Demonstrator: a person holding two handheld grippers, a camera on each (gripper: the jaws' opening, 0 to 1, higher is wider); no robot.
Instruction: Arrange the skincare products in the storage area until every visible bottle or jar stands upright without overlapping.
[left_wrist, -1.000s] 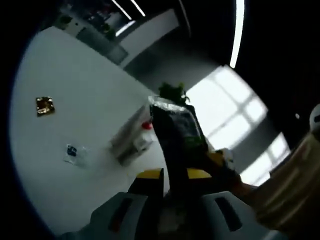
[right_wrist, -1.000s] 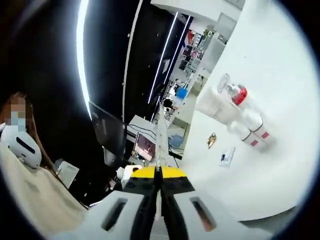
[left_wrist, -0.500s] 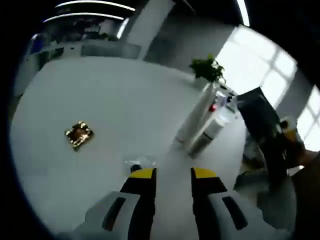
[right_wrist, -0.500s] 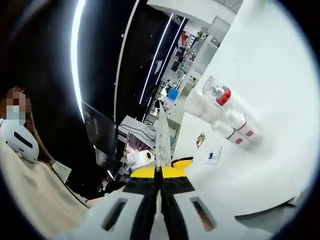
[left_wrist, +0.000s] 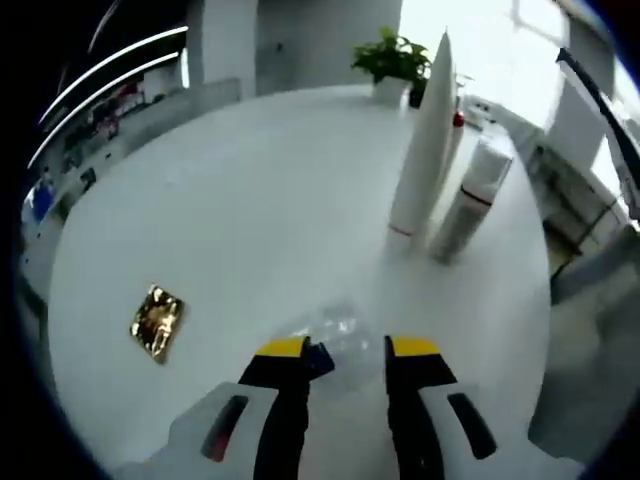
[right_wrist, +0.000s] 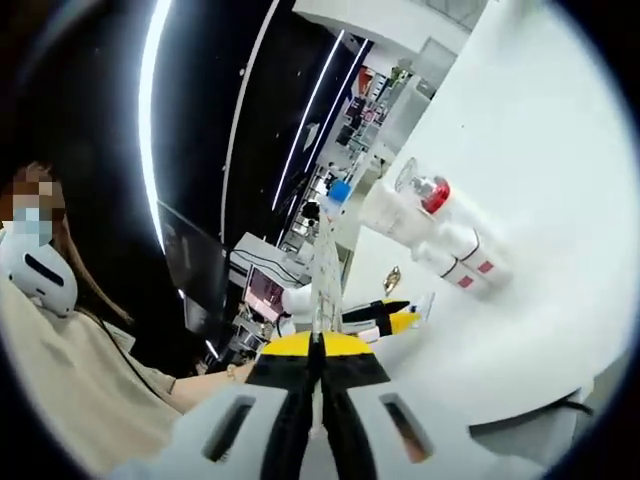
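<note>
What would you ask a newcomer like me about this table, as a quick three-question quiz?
1. True or false: the left gripper is open, with a clear sachet lying between its jaw tips.
2. In the left gripper view, what lies on the table to the left of that sachet? A) a gold packet B) a spoon C) a cup
3. Fill in: the tall white tube stands ____.
Key: 1 true; 2 A; 3 upright.

The tabletop is plain white, and so are the tall tube and the bottle, each ringed by a thin red band. A gold foil sachet glints beside a clear sachet with a blue mark. The left tongs and right tongs are yellow-tipped over black and grey.
</note>
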